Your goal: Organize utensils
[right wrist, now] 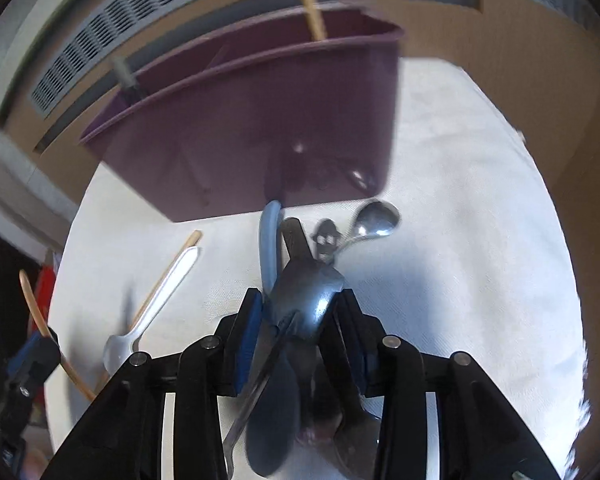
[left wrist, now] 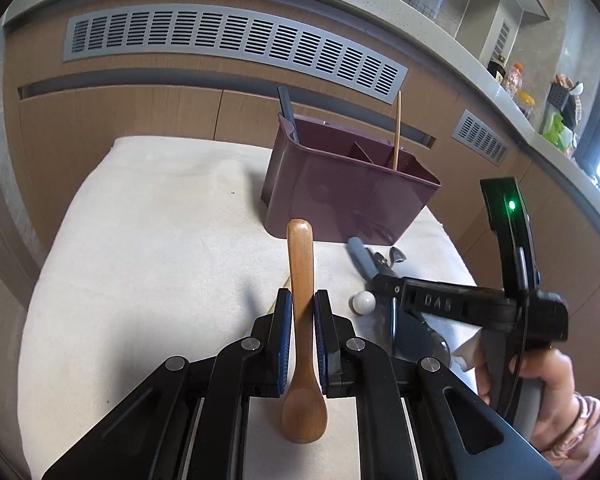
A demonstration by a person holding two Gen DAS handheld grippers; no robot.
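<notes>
Wooden spoon (left wrist: 301,320) foreground; maroon caddy (left wrist: 340,200) w/ chopstick (left wrist: 397,132).

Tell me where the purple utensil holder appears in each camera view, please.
Left wrist view: the purple utensil holder stands above centre, on the white cloth.
Right wrist view: the holder fills the upper middle, blurred.
Shared landmark: the upright chopstick standing inside it.
</notes>
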